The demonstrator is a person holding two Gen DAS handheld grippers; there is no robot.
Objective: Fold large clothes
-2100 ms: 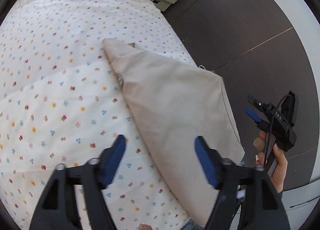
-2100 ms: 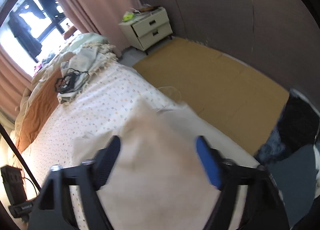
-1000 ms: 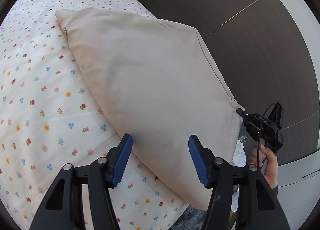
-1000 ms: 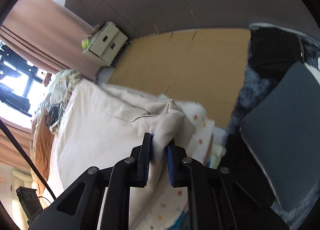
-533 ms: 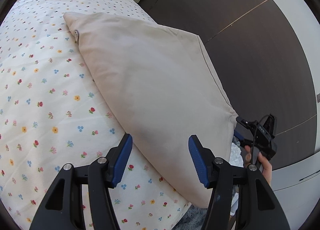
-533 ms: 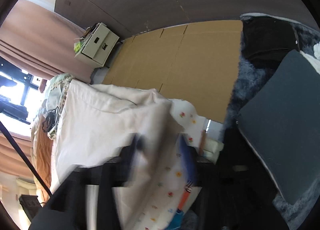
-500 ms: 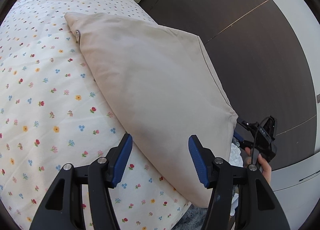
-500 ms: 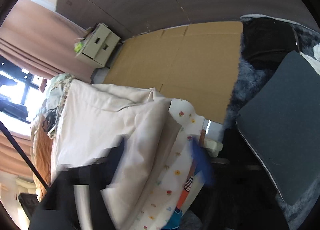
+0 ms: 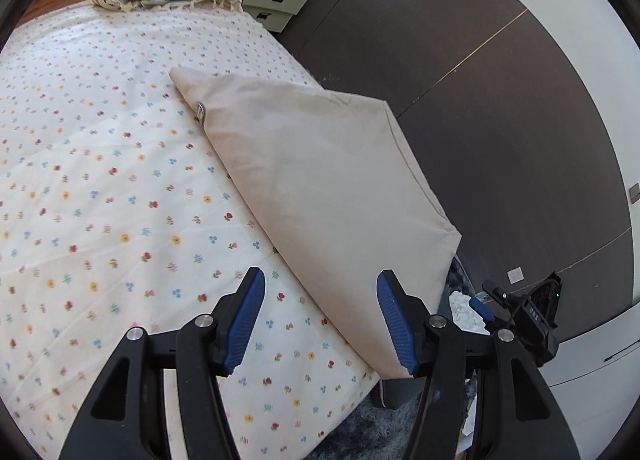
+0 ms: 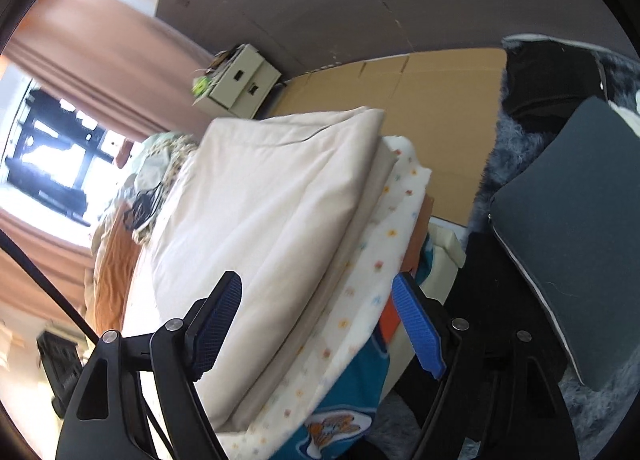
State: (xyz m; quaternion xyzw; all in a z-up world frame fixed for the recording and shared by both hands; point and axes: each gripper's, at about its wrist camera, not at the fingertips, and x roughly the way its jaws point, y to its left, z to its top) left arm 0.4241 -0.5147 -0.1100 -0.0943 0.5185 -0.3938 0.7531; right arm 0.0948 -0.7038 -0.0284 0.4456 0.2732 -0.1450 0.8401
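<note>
- Left wrist view: the left gripper (image 9: 320, 318) hovers with jaws spread and empty above the near edge of the folded beige garment (image 9: 320, 188), which lies flat along the right edge of the flower-print bed (image 9: 100, 200), probably where both hands reach it.
- Right wrist view: the right gripper (image 10: 318, 326) has just opened; its jaws stand wide, the beige garment (image 10: 260, 220) lying free between them, apparently released so the fold settles.

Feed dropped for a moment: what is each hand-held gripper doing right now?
Left hand-held gripper: open, holding nothing.
Right hand-held gripper: open, its jaws have just opened off the beige garment.
</note>
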